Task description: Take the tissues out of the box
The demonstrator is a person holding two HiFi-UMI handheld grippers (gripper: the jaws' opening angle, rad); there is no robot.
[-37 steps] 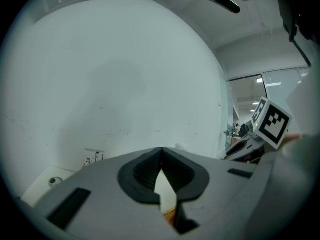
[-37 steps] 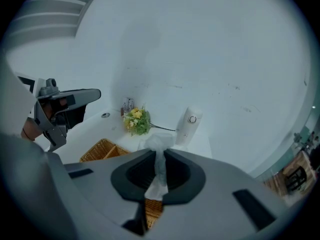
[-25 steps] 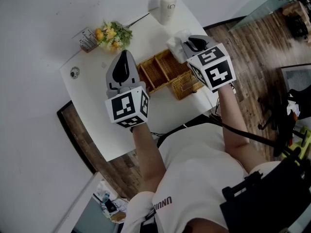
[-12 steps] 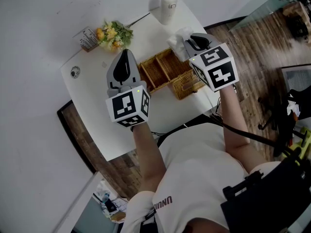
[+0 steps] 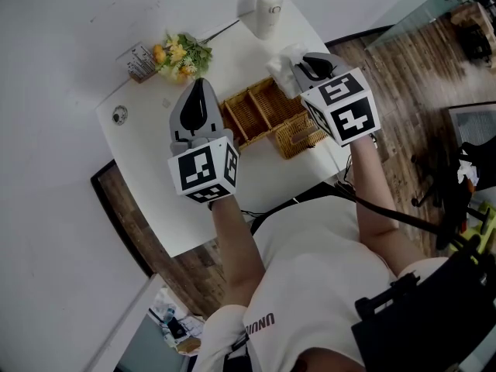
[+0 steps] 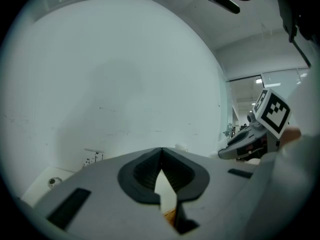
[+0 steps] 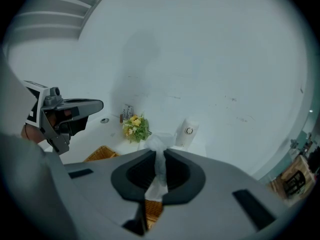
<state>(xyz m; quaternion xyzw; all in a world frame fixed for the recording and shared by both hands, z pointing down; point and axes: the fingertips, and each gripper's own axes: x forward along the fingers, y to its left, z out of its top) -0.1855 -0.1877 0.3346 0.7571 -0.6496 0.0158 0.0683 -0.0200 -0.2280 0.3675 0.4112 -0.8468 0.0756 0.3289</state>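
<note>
At the right edge of the white table [image 5: 147, 153], beside wood floor [image 5: 403, 60], the right gripper [image 7: 161, 158] pinches a crumpled white tissue [image 7: 156, 143] (left gripper [image 6: 161, 150] closed, empty)

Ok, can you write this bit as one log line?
right tool: shut on tissue | left tool: shut, empty

Two grippers [image 5: 200, 85] [image 5: 296, 71], one tissue [image 5: 280, 60], one bouquet [image 5: 183, 55]

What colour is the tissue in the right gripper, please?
White tissue, clearest in right gripper view.
</note>
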